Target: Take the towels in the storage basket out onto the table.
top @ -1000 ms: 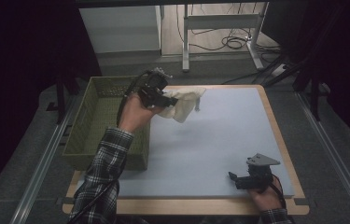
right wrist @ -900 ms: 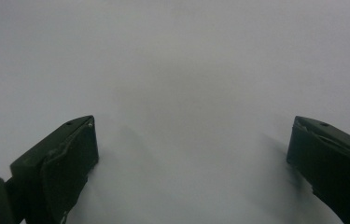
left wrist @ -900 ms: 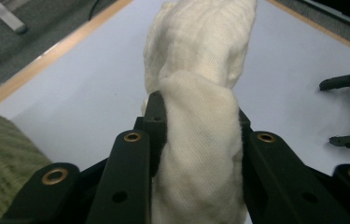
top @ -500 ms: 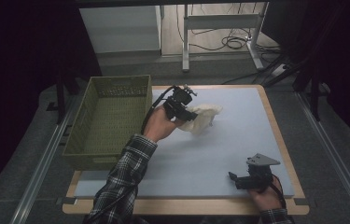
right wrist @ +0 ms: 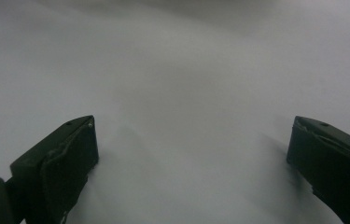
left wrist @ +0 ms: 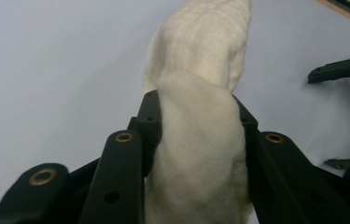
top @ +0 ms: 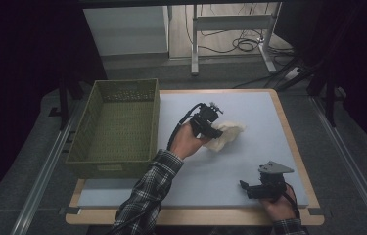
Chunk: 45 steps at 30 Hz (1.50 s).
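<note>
Item: cream knitted cloth [top: 226,134], bunched, on the pale blue table mat [top: 249,112], right of the green woven basket [top: 117,125].
Your left gripper [top: 216,132] clamps its near end, jaws just easing; its length runs away beyond them. Right gripper [top: 243,186] wide, empty, well apart.

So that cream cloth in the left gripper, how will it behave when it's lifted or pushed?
Probably floppy: the cream cloth bulges and folds between the left gripper. Likely light, being thin knit fabric. Pushed across the table, it would likely bunch up rather than slide.

A dim lab: a padded work table [top: 249,161] on rails, cables [top: 240,44] across the floor behind
</note>
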Available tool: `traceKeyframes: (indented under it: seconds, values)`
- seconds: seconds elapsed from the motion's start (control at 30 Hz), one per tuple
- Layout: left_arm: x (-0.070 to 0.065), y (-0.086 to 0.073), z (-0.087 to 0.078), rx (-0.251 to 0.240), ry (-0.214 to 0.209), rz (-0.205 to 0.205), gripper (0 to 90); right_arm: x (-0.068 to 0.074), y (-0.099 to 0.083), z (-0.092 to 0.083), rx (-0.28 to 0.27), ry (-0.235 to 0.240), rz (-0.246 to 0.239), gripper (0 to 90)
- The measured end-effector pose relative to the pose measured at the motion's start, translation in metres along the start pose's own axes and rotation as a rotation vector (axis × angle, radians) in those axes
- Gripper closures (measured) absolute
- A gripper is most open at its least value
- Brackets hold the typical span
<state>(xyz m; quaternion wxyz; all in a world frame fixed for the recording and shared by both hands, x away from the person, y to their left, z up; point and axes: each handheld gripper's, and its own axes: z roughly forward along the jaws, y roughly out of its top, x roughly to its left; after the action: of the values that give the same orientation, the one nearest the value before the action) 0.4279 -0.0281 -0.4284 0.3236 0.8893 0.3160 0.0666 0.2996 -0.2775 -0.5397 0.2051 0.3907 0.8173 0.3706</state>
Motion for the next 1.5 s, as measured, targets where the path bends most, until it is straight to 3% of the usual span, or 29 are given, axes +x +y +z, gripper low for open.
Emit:
traceKeyframes:
  seconds: [0.13, 0.33, 0.4, 0.53, 0.67, 0.7, 0.77, 0.8, 0.87, 1.0, 1.1, 1.3, 1.5]
  values:
    - [0.0, -0.005, 0.013, -0.015, 0.005, -0.016, 64.0, 0.0, 0.0, 0.0, 0.0, 0.0, 0.0, 2.1]
    - [-0.001, -0.018, 0.035, -0.009, 0.037, -0.012, 58.0, 0.0, 0.0, 0.0, 0.001, 0.001, 0.002, 2.1]
    - [-0.002, -0.025, 0.048, -0.016, 0.055, -0.03, 56.5, 0.0, 0.0, 0.0, 0.001, 0.001, 0.001, 2.1]
    - [0.0, -0.031, 0.055, -0.011, 0.059, -0.038, 53.7, 0.0, 0.0, 0.0, 0.0, 0.0, 0.001, 2.1]
    - [0.0, -0.036, 0.063, -0.017, 0.065, -0.039, 47.3, 0.0, 0.0, 0.0, -0.001, 0.0, -0.001, 2.1]
    - [0.0, -0.037, 0.063, -0.024, 0.065, -0.043, 38.9, 0.0, 0.0, 0.0, -0.001, 0.0, -0.001, 2.1]
    - [0.0, -0.038, 0.062, -0.043, 0.057, -0.05, 27.7, 0.0, 0.0, 0.0, -0.001, 0.0, -0.001, 2.1]
    - [-0.002, -0.037, 0.059, -0.05, 0.073, -0.046, 22.6, 0.0, 0.0, 0.0, 0.0, -0.001, 0.0, 2.1]
    - [-0.004, -0.036, 0.054, -0.044, 0.086, -0.025, 16.4, 0.0, 0.0, 0.0, -0.001, -0.001, 0.0, 2.1]
    - [-0.01, -0.039, 0.043, -0.08, 0.113, -0.024, 5.7, 0.0, 0.0, 0.0, 0.0, 0.001, 0.0, 2.1]
    - [-0.013, -0.044, 0.038, -0.105, 0.108, -0.035, 2.6, 0.0, 0.0, 0.0, -0.001, 0.001, -0.002, 2.1]
    - [-0.02, -0.059, 0.016, -0.144, 0.106, -0.011, 1.3, 0.0, 0.0, 0.0, 0.0, 0.0, -0.002, 2.1]
    - [-0.028, -0.069, 0.008, -0.143, 0.135, 0.039, 0.0, 0.0, 0.0, 0.0, 0.001, 0.001, -0.001, 2.1]
